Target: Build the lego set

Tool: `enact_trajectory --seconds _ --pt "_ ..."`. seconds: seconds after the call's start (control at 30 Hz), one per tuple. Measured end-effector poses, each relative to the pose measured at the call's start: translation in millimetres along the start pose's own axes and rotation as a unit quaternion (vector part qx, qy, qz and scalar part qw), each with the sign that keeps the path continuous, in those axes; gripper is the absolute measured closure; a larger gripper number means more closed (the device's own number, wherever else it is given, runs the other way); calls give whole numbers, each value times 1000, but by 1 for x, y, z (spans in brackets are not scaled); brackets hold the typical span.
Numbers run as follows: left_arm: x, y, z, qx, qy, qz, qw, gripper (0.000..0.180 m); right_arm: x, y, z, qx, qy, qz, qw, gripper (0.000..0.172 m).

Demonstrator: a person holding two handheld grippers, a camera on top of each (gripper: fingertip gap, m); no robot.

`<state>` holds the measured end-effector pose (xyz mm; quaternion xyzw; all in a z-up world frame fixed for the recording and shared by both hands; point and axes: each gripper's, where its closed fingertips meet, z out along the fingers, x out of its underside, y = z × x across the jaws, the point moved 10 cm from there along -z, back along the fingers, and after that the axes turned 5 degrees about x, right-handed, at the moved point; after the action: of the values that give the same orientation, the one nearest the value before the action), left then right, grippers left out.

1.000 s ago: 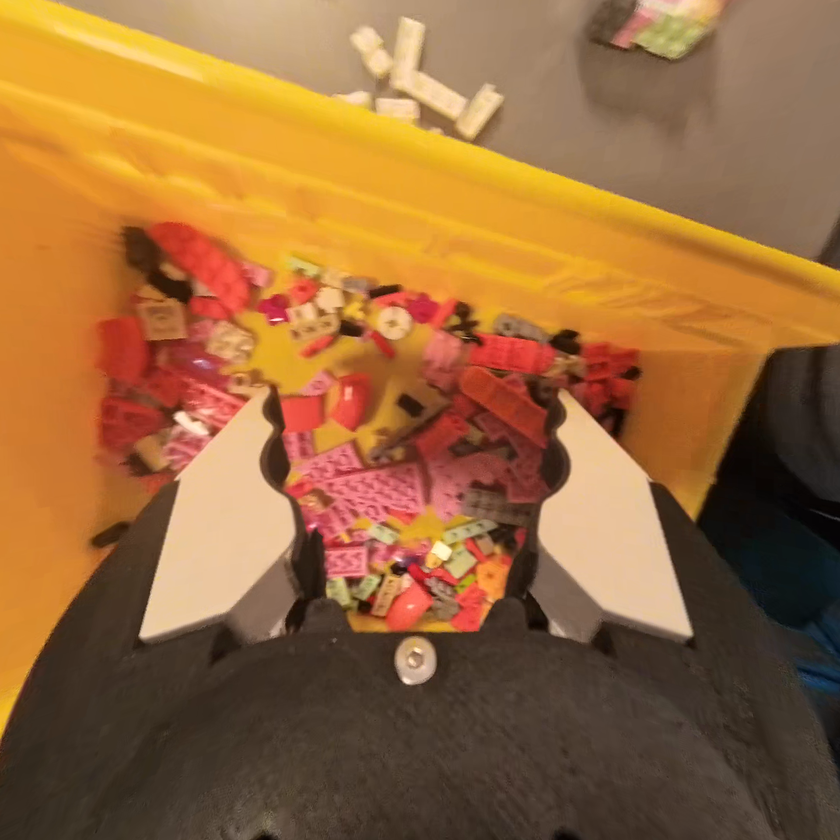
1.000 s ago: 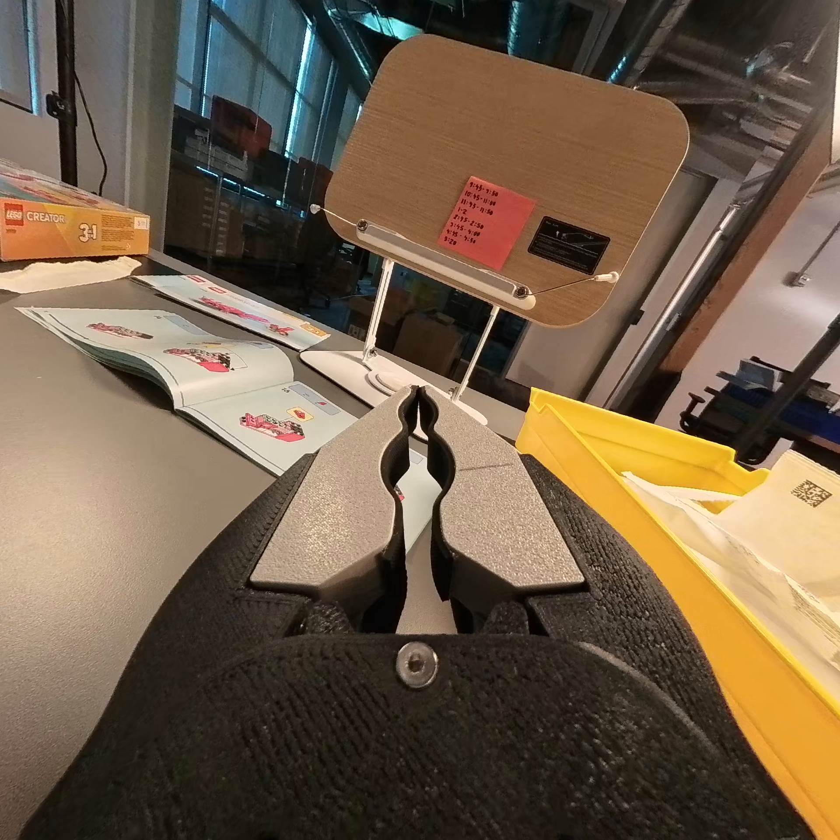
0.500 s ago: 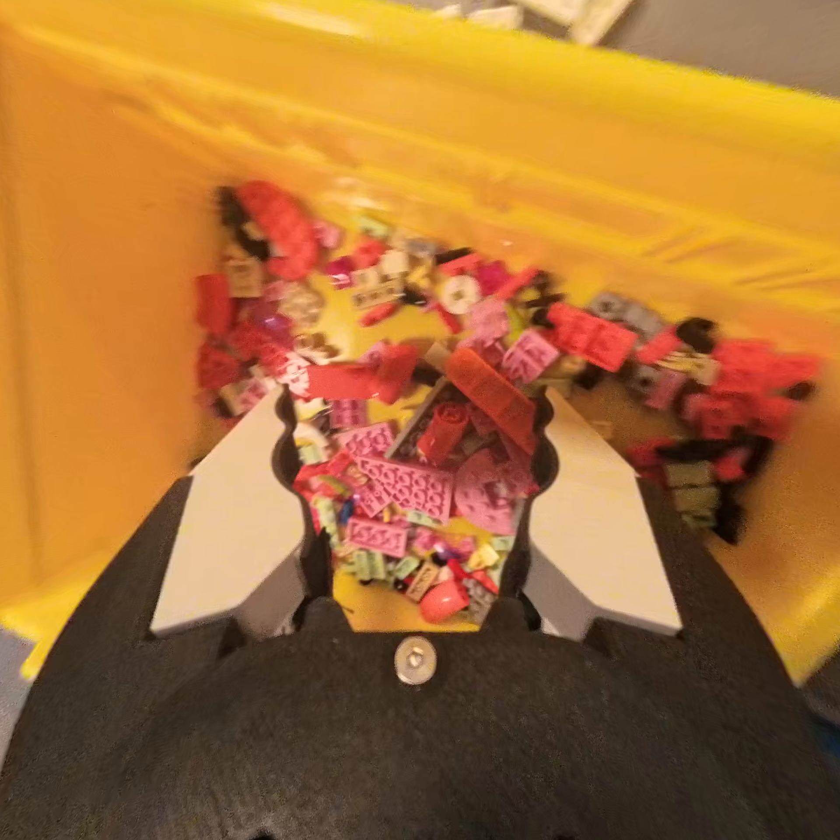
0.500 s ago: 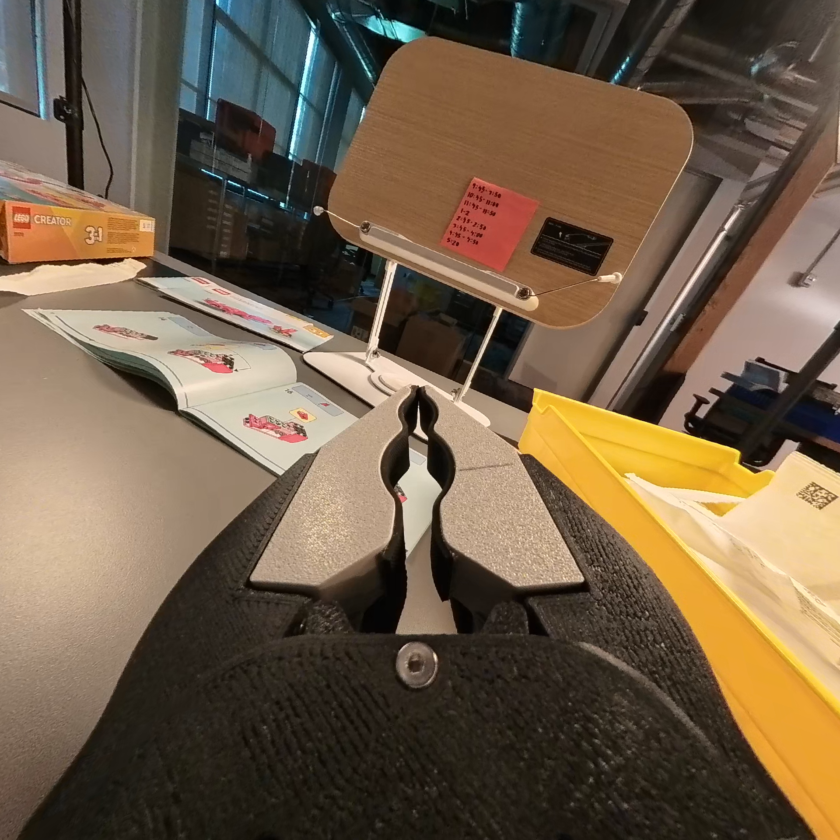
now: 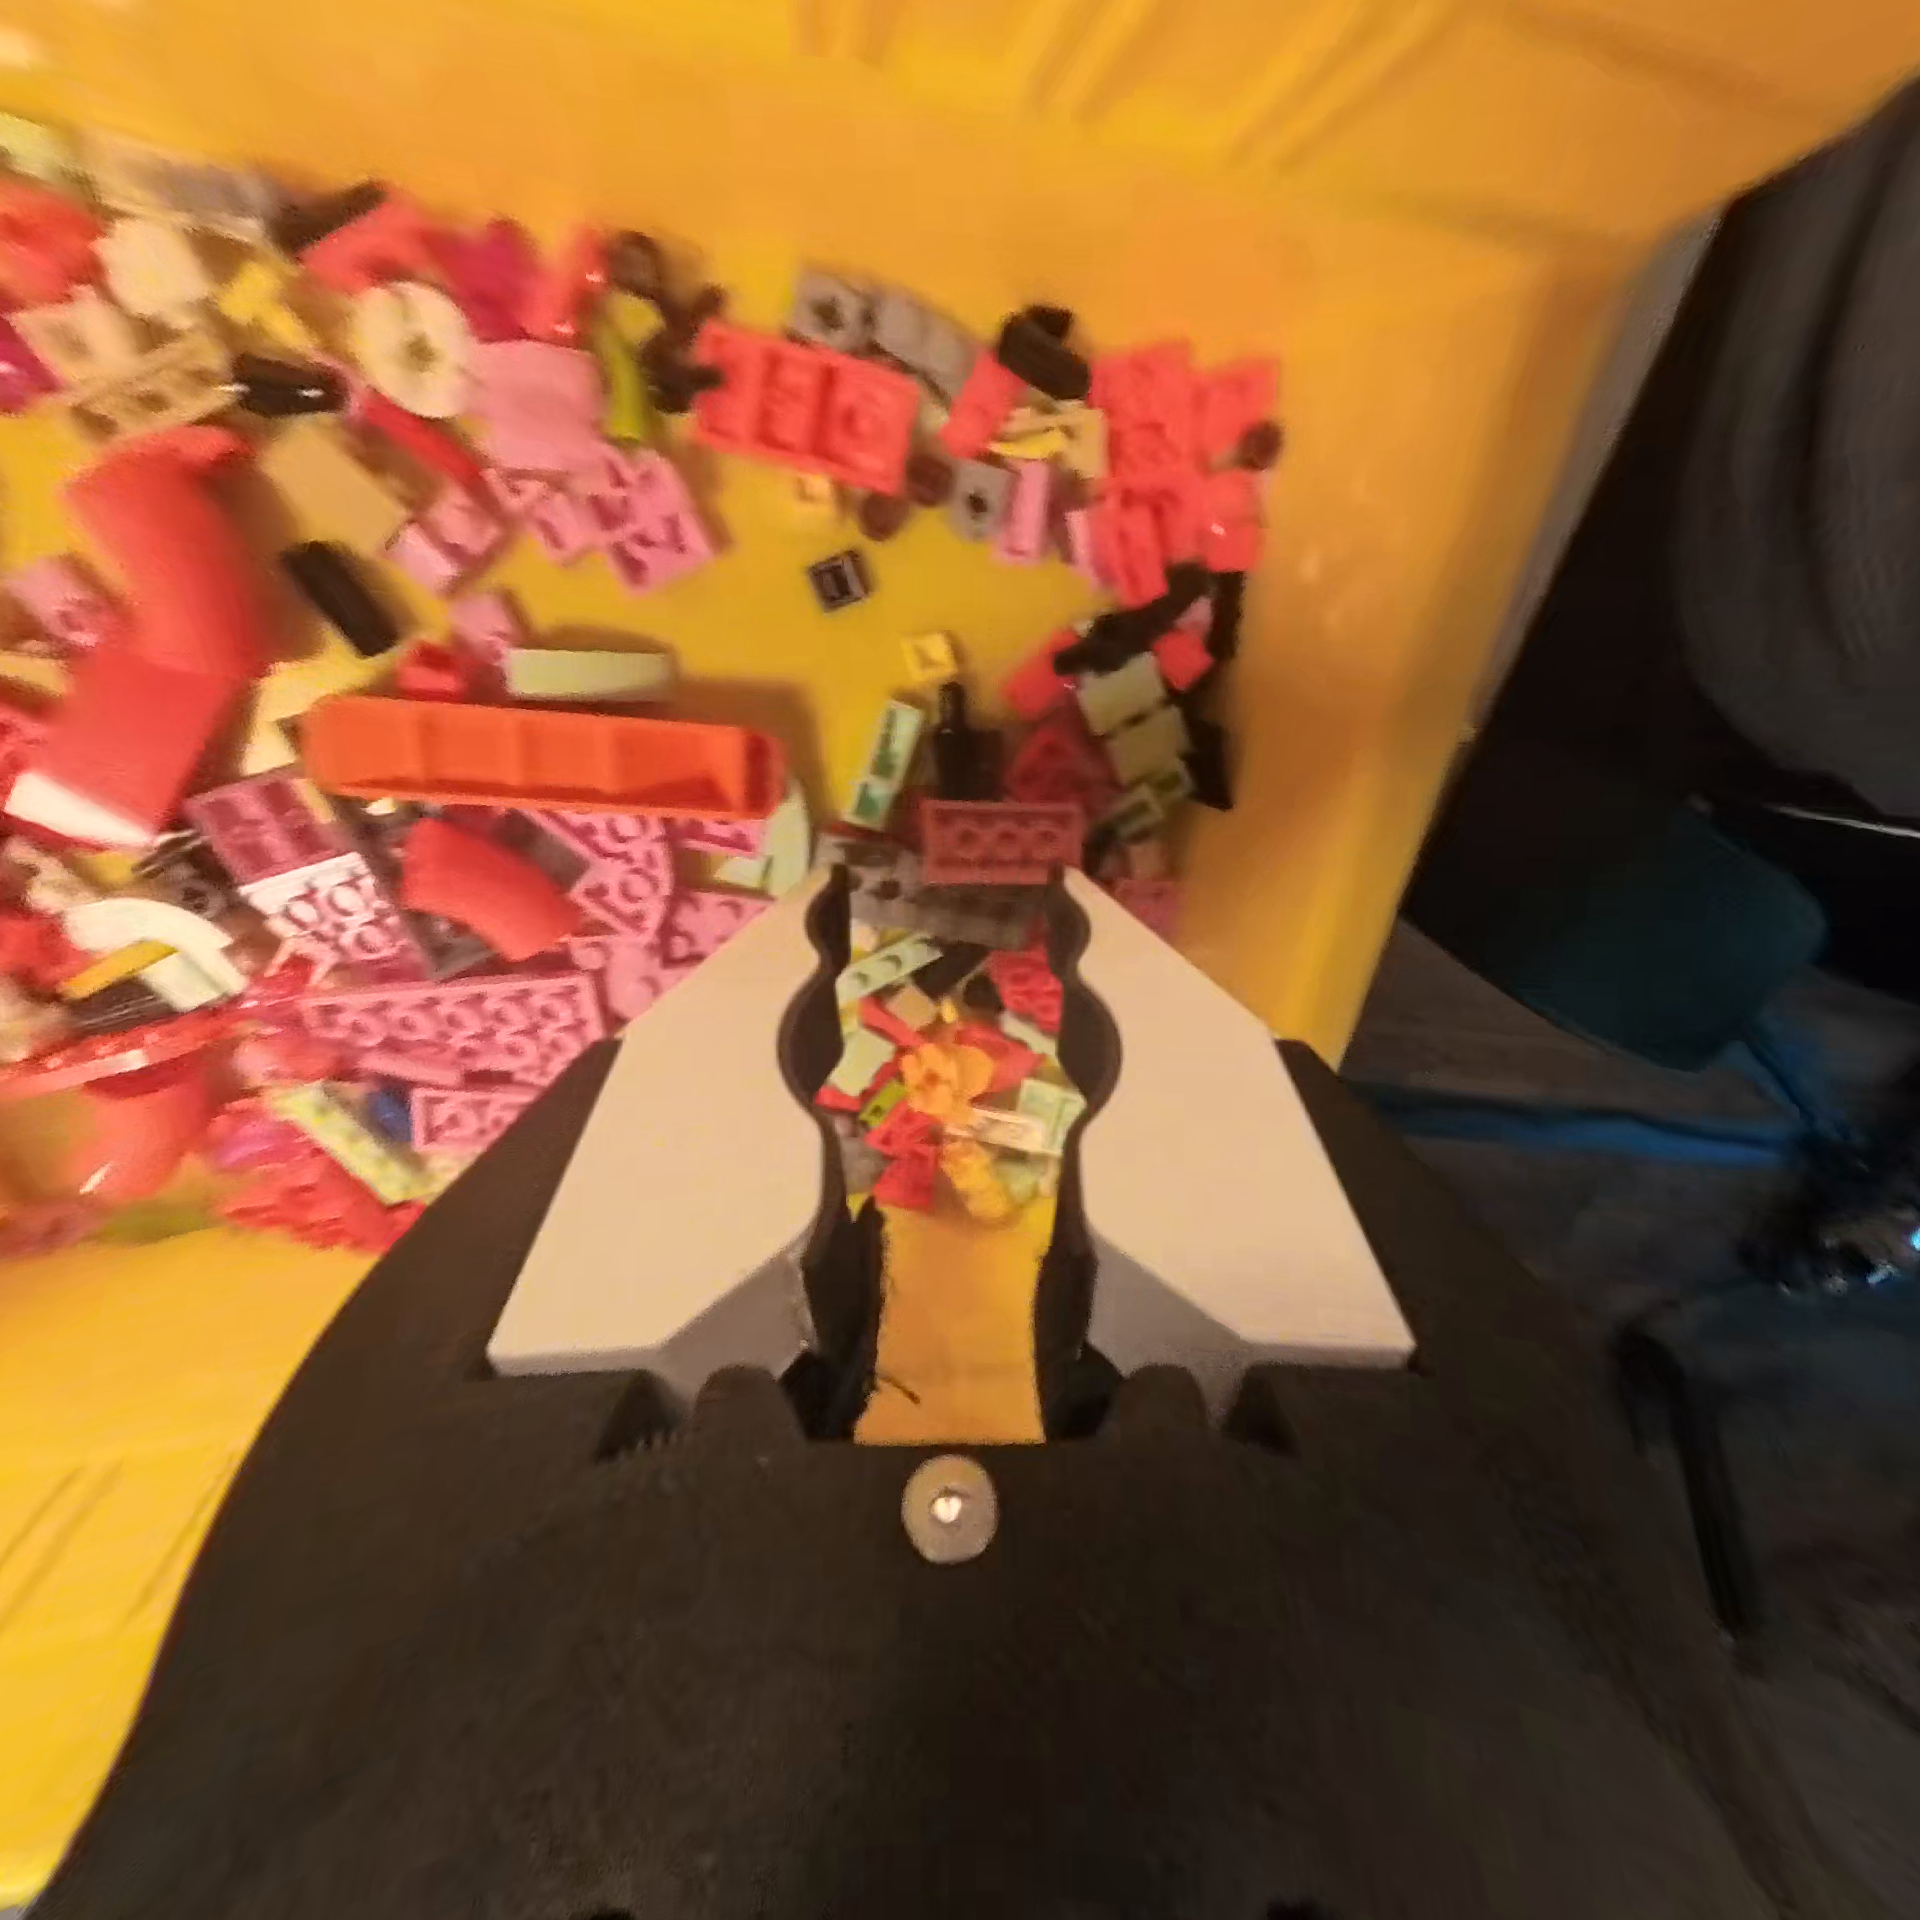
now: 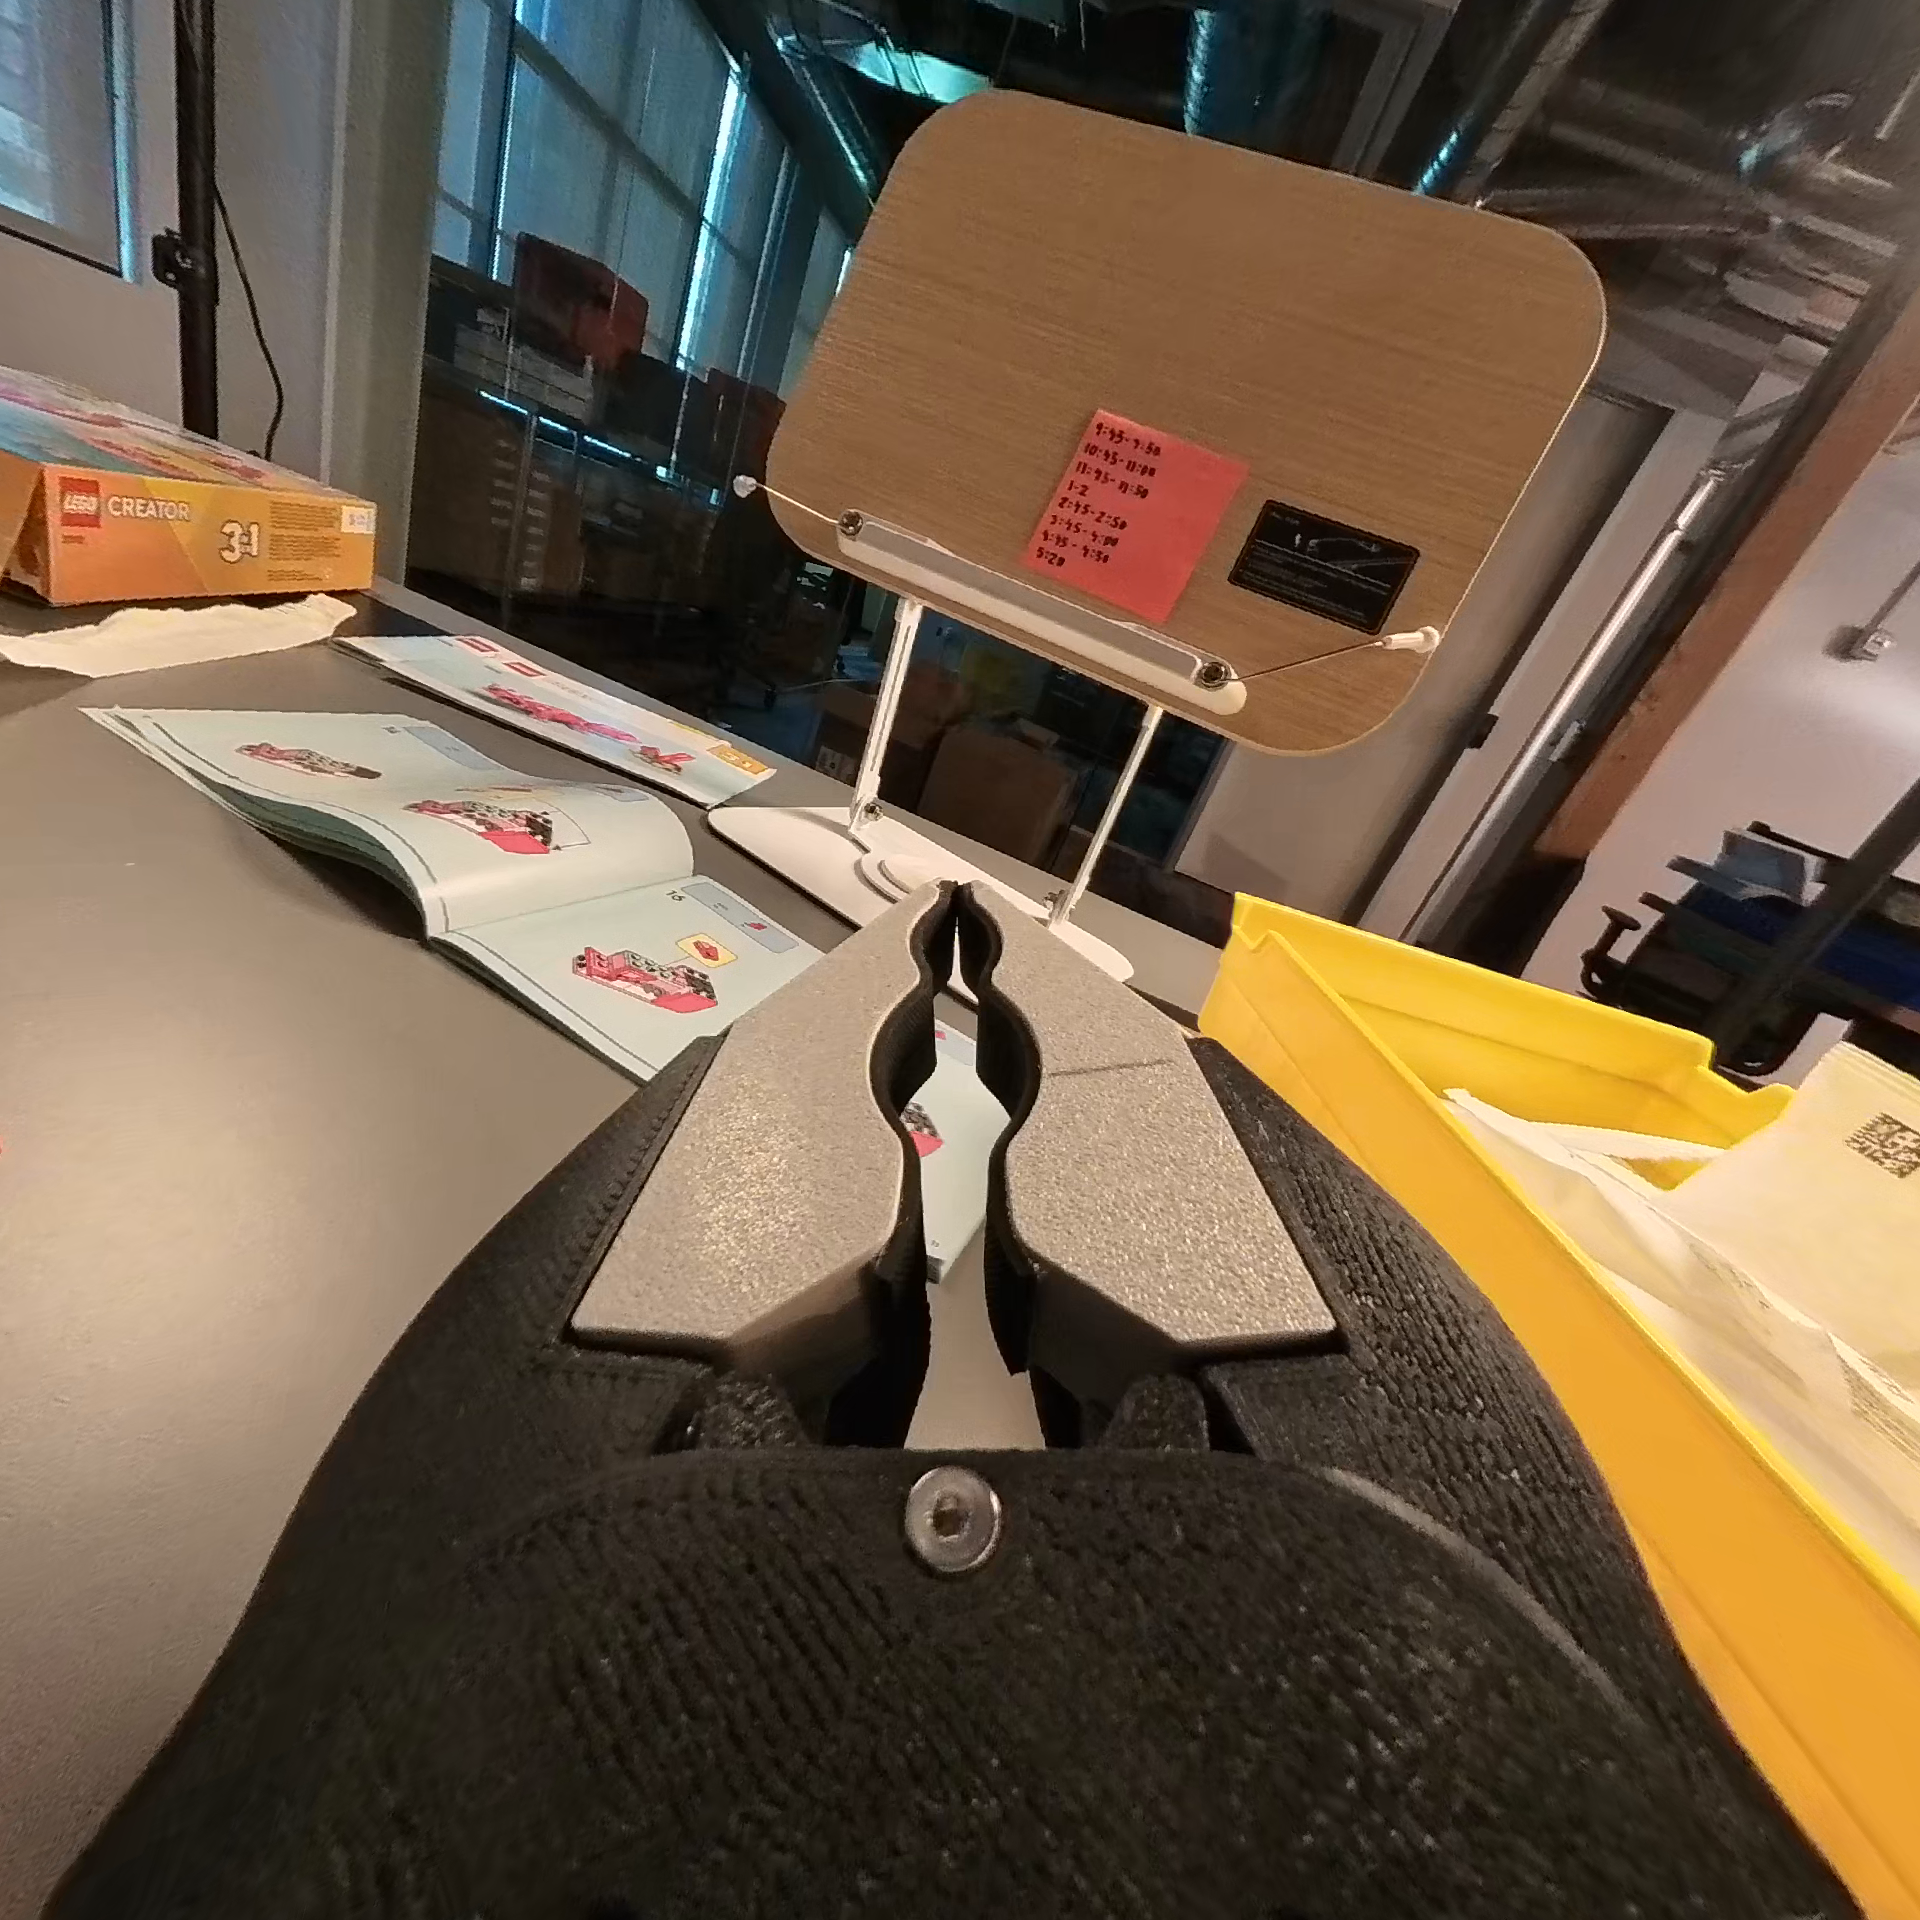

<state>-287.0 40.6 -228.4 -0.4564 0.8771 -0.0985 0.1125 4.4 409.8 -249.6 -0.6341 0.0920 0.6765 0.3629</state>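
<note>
**Two hand-held grippers: the left inside a bin of bricks, the right over a table.**
Left gripper (image 5: 951,894) reaches into a yellow bin (image 5: 1039,208) of loose red, pink and grey bricks. A long orange brick (image 5: 540,764) lies to its left. Its fingers are narrowed about a grey plate (image 5: 935,912) that spans the gap, with a dark pink plate (image 5: 1003,844) just beyond the tips; blur hides whether the pads press. Right gripper (image 6: 954,896) is clenched, tips meeting on nothing, above a dark table (image 6: 208,1143). An open booklet (image 6: 468,842) lies left of it, a wooden book stand (image 6: 1184,416) stands beyond, and a second yellow bin (image 6: 1455,1039) is to the right.
</note>
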Motion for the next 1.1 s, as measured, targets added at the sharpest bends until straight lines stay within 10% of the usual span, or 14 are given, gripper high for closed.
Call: enact_trajectory --seconds 0.17,0.33,0.43,0.83,1.1 --pt "-1 -3 5 -15 17 17 1000 129 0 2 0 -3 1 -5 1000 172" --pt "-14 13 9 -181 22 51 982 178 0 2 0 -2 1 -5 1000 172" --pt "-18 23 -2 -227 2 35 973 175 0 2 0 -2 1 -6 1000 172" --pt "17 33 -27 -102 117 -176 972 110 0 2 1 -5 1 -7 1000 172" --pt "13 46 -9 -89 193 -215 953 106 0 1 1 -4 1 -5 1000 172"
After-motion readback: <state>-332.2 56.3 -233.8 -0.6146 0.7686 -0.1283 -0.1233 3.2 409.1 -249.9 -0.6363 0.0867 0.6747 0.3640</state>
